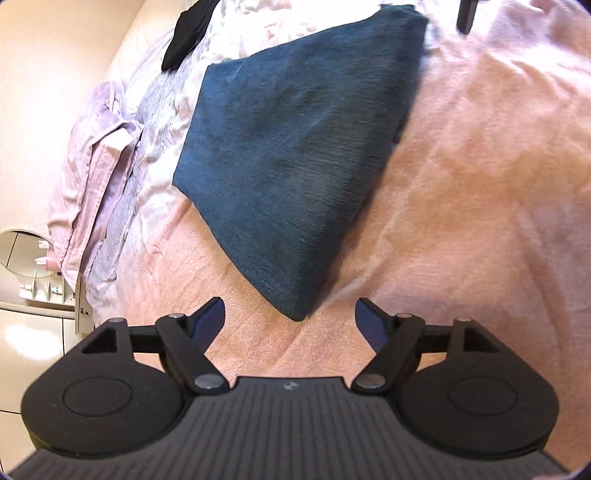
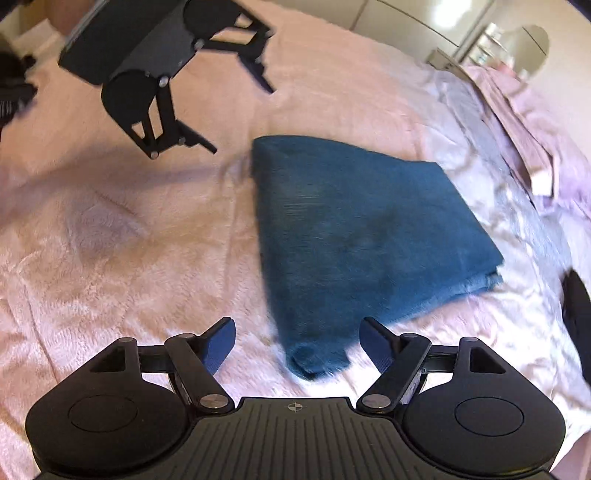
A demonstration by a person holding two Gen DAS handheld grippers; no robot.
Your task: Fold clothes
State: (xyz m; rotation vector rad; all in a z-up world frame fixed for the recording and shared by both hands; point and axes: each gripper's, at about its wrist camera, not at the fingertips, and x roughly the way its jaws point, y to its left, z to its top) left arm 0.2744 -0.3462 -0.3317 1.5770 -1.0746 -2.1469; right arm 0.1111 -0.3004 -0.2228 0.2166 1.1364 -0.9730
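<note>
A folded teal-blue knitted garment [image 1: 291,155] lies flat on the pink textured bedspread [image 1: 480,184], mid-frame, with the left gripper [image 1: 290,320] and right gripper [image 2: 297,336] both spread wide, pinching nothing.

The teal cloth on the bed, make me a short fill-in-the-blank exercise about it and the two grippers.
1. The teal cloth lies folded on a bedspread whose colour is ____.
2. The fingers of the right gripper stand ____, with nothing between them.
3. The left gripper holds ____.
4. Near the bed's edge lies a dark garment whose colour is ____.

Missing words: pink; open; nothing; black
</note>
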